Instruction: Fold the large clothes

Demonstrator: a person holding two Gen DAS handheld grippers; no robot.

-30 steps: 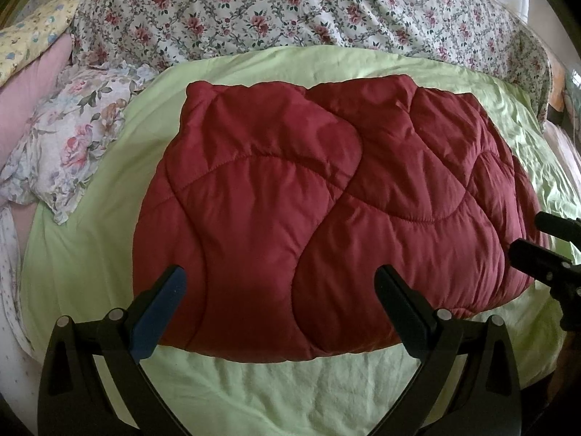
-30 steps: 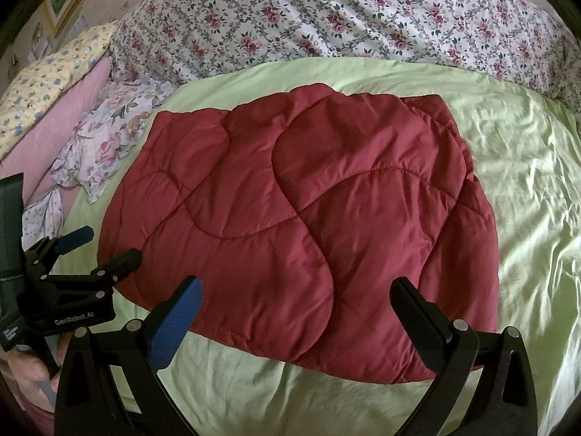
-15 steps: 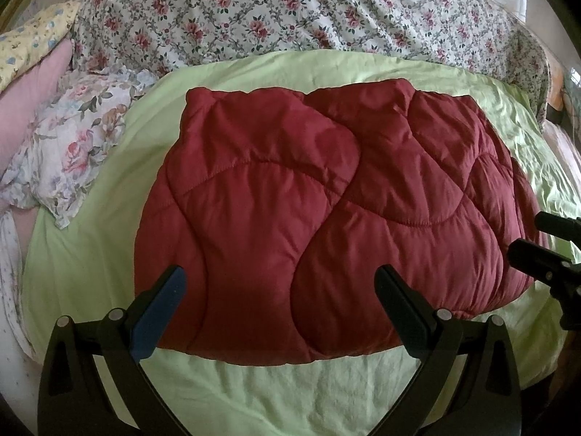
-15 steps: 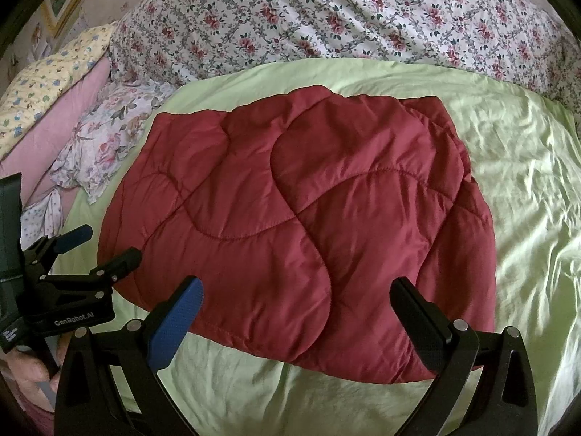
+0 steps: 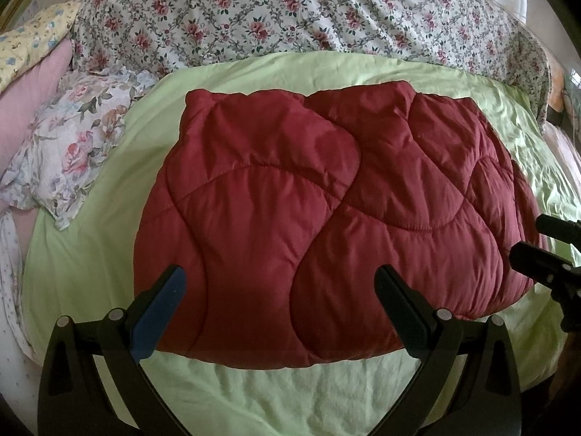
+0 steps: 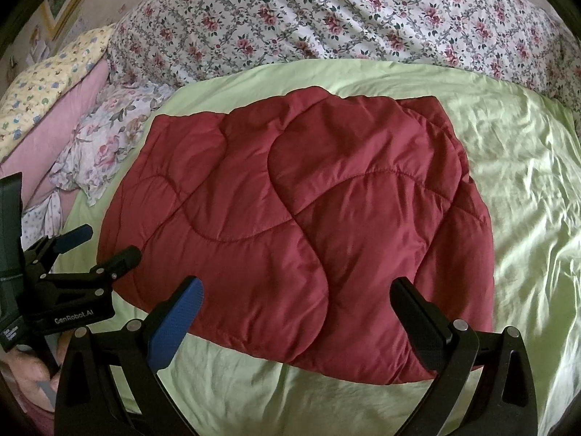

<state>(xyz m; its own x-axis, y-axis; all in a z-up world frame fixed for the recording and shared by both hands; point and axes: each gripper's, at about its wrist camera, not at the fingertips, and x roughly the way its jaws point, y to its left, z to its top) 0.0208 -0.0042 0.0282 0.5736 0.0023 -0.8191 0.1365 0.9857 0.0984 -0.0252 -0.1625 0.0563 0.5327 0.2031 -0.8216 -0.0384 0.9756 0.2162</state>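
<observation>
A dark red quilted garment (image 5: 326,225) lies folded into a thick rectangle on a light green sheet (image 5: 290,392); it also shows in the right wrist view (image 6: 297,232). My left gripper (image 5: 279,283) is open and empty, hovering over the garment's near edge. My right gripper (image 6: 297,294) is open and empty above the near right part of the garment. The left gripper shows at the left of the right wrist view (image 6: 105,243), and the right gripper's tips at the right edge of the left wrist view (image 5: 544,243).
A floral quilt (image 5: 308,18) lies bunched behind the green sheet. A floral pillow (image 5: 69,145), a pink pillow (image 6: 54,120) and a yellow patterned pillow (image 6: 47,80) lie at the left. The green sheet (image 6: 526,200) extends to the right.
Both views have drawn back slightly, so the garment sits a little lower in frame. Both grippers stay open; the garment has not moved.
</observation>
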